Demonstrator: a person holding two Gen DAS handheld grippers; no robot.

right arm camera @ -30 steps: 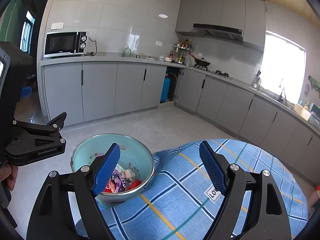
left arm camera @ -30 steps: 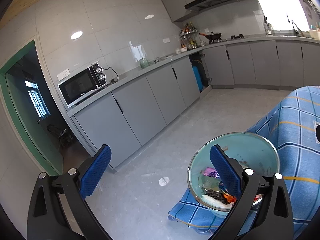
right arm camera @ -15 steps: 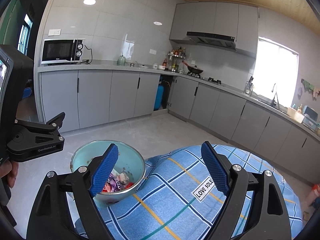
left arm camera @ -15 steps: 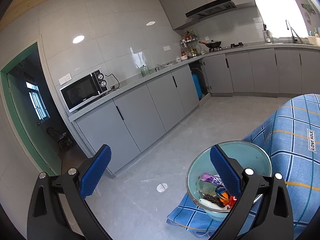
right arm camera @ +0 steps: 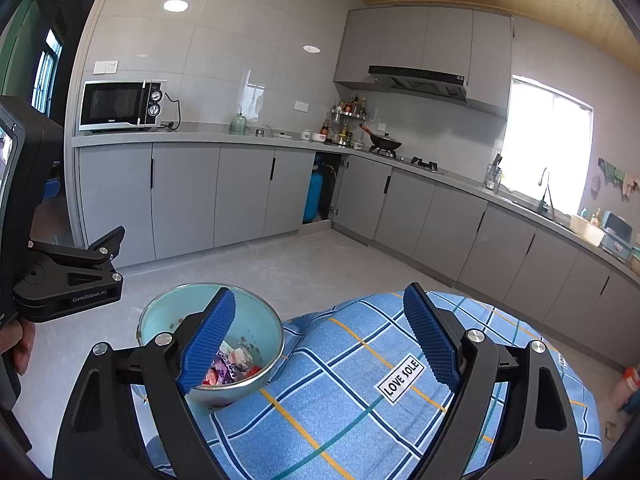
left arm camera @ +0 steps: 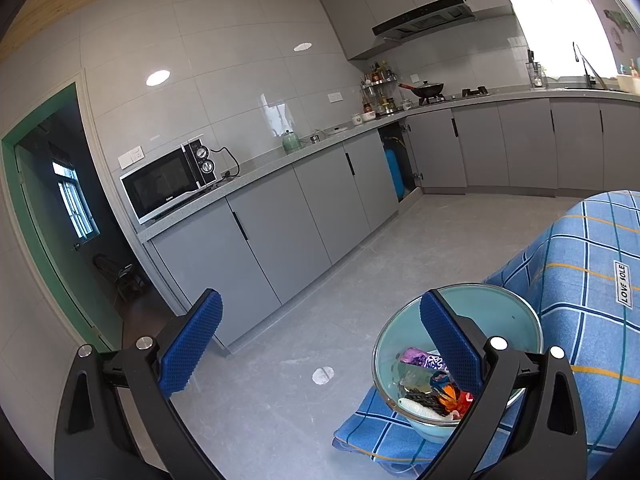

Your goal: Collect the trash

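The left gripper (left arm camera: 320,344) hangs spread wide with nothing between its blue ribbed pads, and the right gripper (right arm camera: 320,340) is spread and empty too. The bowl (right arm camera: 256,320) sits low and ahead, behind the right gripper's left finger; in the left wrist view it lies behind that gripper's right finger. It rests near the edge of the blue checked cloth (right arm camera: 340,392), a soft quilted-looking cover with orange and navy lines and a sewn label.

The trash (left arm camera: 432,388) lies piled in the bottom of the bowl: crinkled wrappers in purple, red and orange, a pale piece, something dark and stringy. These look feather-light, thin and slippery, likely to crumple or slide out of a pinch, so a bunched fold would be the better place to nip. The bowl looks rigid, smooth and glossy, pale teal inside with a thin metallic rim; its rim is probably the surest hold, though the padded cloth beneath may let it tip
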